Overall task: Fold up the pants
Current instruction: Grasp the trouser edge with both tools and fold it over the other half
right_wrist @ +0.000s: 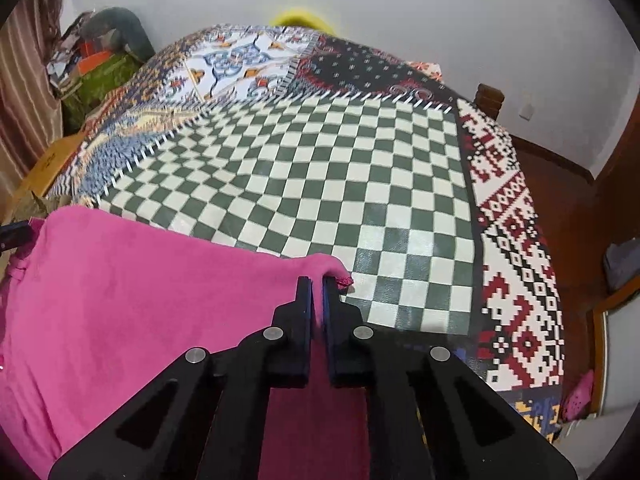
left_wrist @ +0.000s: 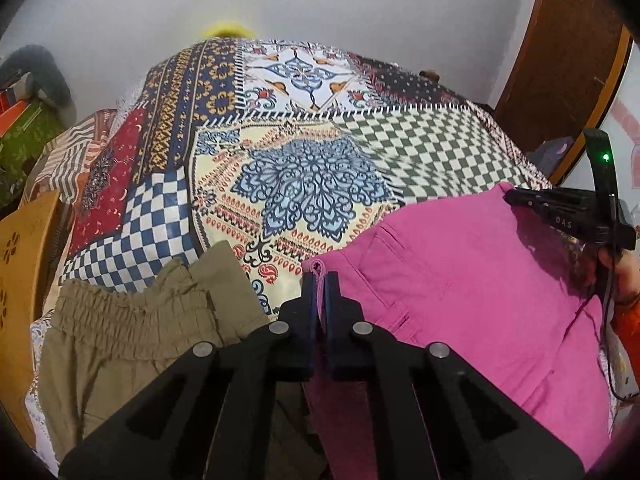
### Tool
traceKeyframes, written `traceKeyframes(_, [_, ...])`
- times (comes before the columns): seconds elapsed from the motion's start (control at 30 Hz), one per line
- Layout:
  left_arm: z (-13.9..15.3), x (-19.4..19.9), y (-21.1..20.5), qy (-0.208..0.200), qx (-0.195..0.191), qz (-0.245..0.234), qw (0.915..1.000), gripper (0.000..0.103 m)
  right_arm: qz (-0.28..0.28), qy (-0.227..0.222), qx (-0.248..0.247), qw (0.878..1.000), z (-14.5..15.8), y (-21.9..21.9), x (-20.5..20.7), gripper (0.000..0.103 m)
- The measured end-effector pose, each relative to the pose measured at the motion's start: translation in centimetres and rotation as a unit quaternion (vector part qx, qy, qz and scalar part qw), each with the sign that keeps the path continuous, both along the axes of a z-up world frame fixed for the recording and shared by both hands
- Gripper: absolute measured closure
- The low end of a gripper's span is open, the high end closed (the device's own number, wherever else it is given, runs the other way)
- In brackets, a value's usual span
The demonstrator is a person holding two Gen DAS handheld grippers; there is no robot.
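Pink pants point(left_wrist: 460, 280) lie on a patterned bed point(right_wrist: 320, 168) (tan pants point(left_wrist: 132, 332) beside them). Left gripper point(left_wrist: 319, 280) and right gripper point(right_wrist: 317, 284) each pinch a corner; lifting both evenly should keep the fold straight.

I see a bed under a patchwork bedspread point(right_wrist: 304, 168) of checks and ornaments, set against a plain pale wall point(left_wrist: 360, 4). A dark wooden door point(left_wrist: 568, 60) stands to my right, striped curtain point(right_wrist: 24, 92) left, with piled clutter point(right_wrist: 100, 60) in the far corner.
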State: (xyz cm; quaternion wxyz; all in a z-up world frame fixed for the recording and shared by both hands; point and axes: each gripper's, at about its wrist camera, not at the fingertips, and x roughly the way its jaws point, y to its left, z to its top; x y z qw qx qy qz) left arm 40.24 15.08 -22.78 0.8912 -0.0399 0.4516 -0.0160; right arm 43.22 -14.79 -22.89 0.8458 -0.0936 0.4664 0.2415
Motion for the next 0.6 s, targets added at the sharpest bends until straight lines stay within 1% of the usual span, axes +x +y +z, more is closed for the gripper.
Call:
traceKeyframes(0.07, [0.5, -0.2, 0.0, -0.003, -0.005, 0.0, 1.0, 0.101, -0.004, -0.006, 0.007, 1.0, 0.7, -0.3, -0.2, 0.099])
traceKeyframes(0.23, [2.1, -0.9, -0.3, -0.012, 0.001, 0.0, 0.9999, 0.101, -0.011, -0.024, 0.025, 0.999, 3.1, -1.2, -1.2, 0.099])
traceKeyframes(0.37, [3.0, -1.2, -0.8, -0.012, 0.019, 0.0, 0.9998, 0.101, -0.009, -0.028, 0.035, 0.999, 4.7, -1.7, -1.8, 0.099])
traceKeyframes(0.6, [5.9, -3.5, -1.7, -0.029, 0.017, -0.007, 0.9994, 0.101, -0.001, -0.045, 0.043, 0.998, 7.8, -2.4, -4.8, 0.099])
